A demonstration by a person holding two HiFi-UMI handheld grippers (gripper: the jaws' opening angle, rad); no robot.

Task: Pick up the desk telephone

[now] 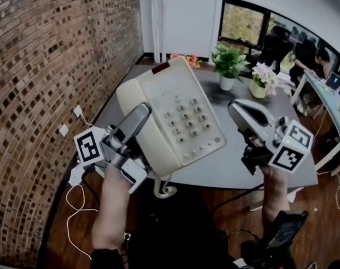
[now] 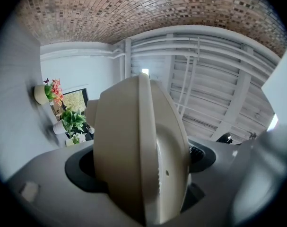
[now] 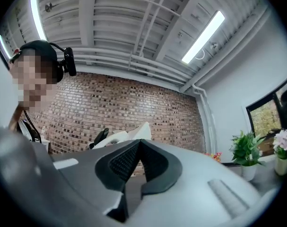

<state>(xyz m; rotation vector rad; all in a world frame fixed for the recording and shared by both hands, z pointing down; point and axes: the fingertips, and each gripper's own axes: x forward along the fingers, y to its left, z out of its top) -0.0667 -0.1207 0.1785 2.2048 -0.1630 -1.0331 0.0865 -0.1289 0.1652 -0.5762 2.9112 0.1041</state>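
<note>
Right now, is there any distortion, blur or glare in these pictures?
Head view: strong fisheye curves the brick wall, telephone sharp. Left gripper view: telephone looms close and slightly soft, corners black. Right gripper view: ceiling light blows out white.

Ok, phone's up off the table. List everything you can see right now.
desk telephone: one, cream, held above the table
coiled cord: one, cream, hanging under the telephone
table: one, grey, below the telephone
green plant: one, white pot, table's far side
pink flowers: one pot, beside the green plant
orange flowers: one bunch, table's far edge
wall sockets: two, white, brick wall at left
people: several, dark clothes, desks at far right
left gripper: grey, clamped on the telephone
right gripper: grey, shut, empty
</note>
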